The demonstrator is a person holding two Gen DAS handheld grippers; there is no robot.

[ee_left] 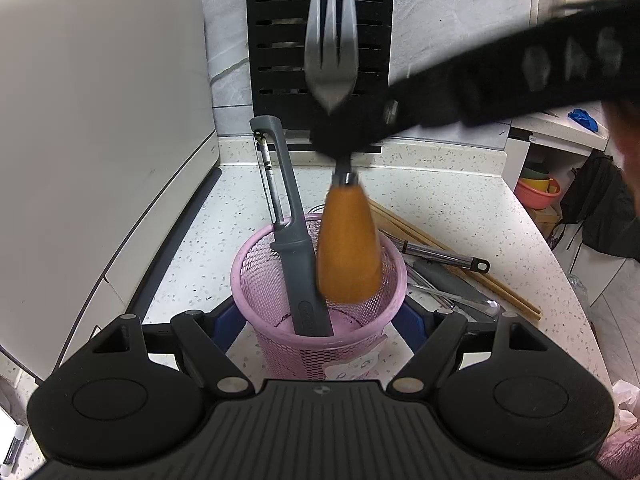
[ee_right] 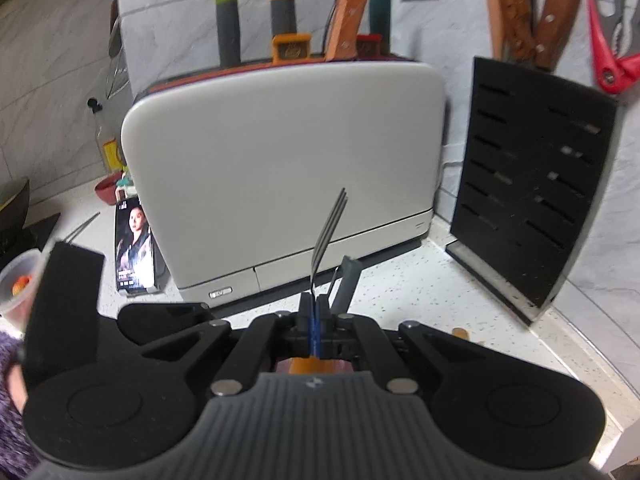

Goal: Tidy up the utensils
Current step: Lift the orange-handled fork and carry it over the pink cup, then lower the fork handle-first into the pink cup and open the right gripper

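The left tool (ee_left: 320,320) sits nearest in its own view, its fingers spread wide on either side of a pink mesh cup (ee_left: 280,344) that stands on the speckled white tabletop (ee_left: 460,216); whether the blue pads actually touch the cup wall cannot be told. Inside the cup a grey peeler (ee_left: 294,240) stands upright, leaning slightly toward the left rim, which leaves most of the cup's mouth open on the right side. Over that open part hangs a fork (ee_left: 348,240) with an orange wooden handle, tines up, its handle end level with the rim and just beside the peeler. The right tool (ee_left: 340,140) reaches in from the upper right and is pressed together on the fork's metal neck; in the right wrist view the fork (ee_right: 328,236) rises edge-on from between the closed blue pads. Right of the cup lie wooden chopsticks (ee_left: 452,256) and metal utensils (ee_left: 444,256) in a loose pile, with the tabletop's curved edge just past them. To the left a large white appliance (ee_left: 100,140) closes off that side. Farther back a black slotted knife block (ee_left: 320,40) stands against the grey marble wall.
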